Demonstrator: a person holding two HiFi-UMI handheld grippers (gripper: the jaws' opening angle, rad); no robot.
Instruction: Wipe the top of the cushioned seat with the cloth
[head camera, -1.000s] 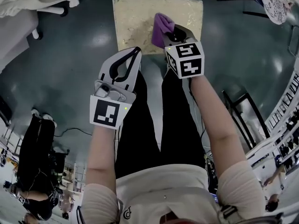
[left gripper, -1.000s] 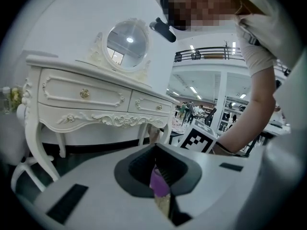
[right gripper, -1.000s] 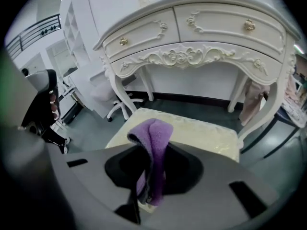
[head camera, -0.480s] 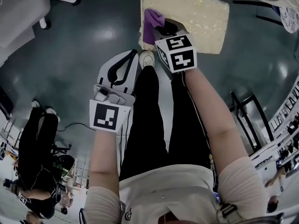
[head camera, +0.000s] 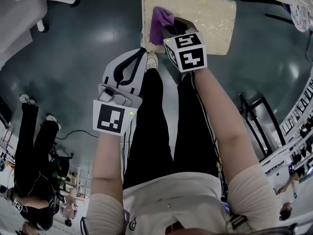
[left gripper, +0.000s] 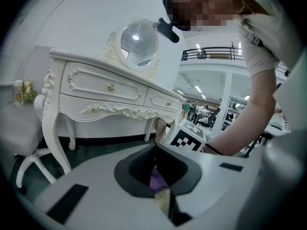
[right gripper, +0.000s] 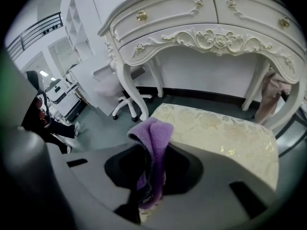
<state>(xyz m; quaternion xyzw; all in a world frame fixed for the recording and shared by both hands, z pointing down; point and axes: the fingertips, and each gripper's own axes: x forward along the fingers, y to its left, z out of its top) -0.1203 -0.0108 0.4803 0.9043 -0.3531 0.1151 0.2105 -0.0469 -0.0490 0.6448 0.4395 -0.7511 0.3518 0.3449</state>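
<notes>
The cream, gold-patterned cushioned seat (head camera: 210, 11) stands on the floor ahead of the person's legs. A purple cloth (head camera: 159, 21) lies on its top near the left front corner, and my right gripper (head camera: 168, 30) is shut on it. In the right gripper view the cloth (right gripper: 152, 140) sticks up from between the jaws, with the seat (right gripper: 225, 133) stretching beyond. My left gripper (head camera: 141, 54) hangs over the floor just off the seat's front left corner, shut with nothing in it. In the left gripper view its jaws meet, and a strip of cloth (left gripper: 158, 178) shows through the opening behind them.
A white carved dressing table (right gripper: 211, 28) with a round mirror (left gripper: 136, 44) stands behind the seat. White office chairs (head camera: 29, 4) sit at the far left. A black metal frame (head camera: 254, 116) is on the right, and a person in black (head camera: 34, 146) stands at the left.
My right gripper has dragged the cloth from the middle of the seat top to its left front part. The left gripper has stayed shut beside the legs.
</notes>
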